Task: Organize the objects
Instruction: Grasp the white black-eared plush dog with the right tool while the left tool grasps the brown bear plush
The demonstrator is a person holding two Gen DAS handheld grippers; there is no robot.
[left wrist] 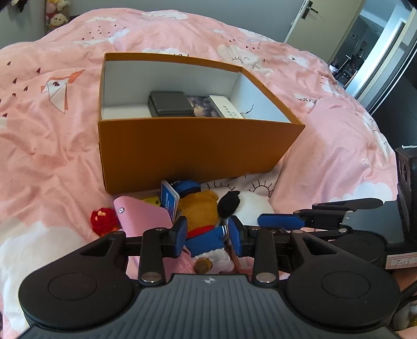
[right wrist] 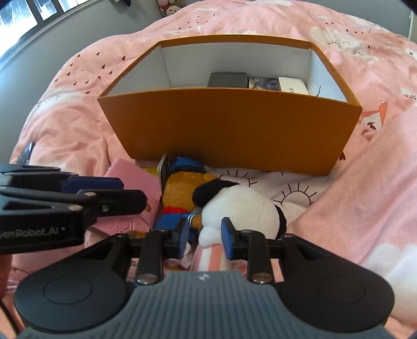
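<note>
A small brown bear [left wrist: 200, 208] in a blue sailor suit lies on the bed in front of the orange box [left wrist: 198, 146]. A white plush [right wrist: 239, 206] with black ears lies against its right side. My left gripper [left wrist: 208, 237] hangs over the bear's blue torso, jaws partly apart, pads clear of it. My right gripper [right wrist: 206, 236] hovers over the white plush's pink-striped body, with a gap at its left pad. Each gripper shows sideways in the other's view: left gripper [right wrist: 133, 193], right finger [left wrist: 281, 220]. A pink wallet [left wrist: 146, 213], a blue card [left wrist: 169, 200] and a red knitted toy [left wrist: 104, 221] lie left of the bear.
Inside the box are a dark grey case [left wrist: 170, 104], a picture box [left wrist: 203, 107] and a white box [left wrist: 226, 107], all at its right end. The pink duvet [left wrist: 52, 130] surrounds everything. An open door [left wrist: 378, 52] is at the far right, and soft toys [left wrist: 56, 15] sit beyond the bed.
</note>
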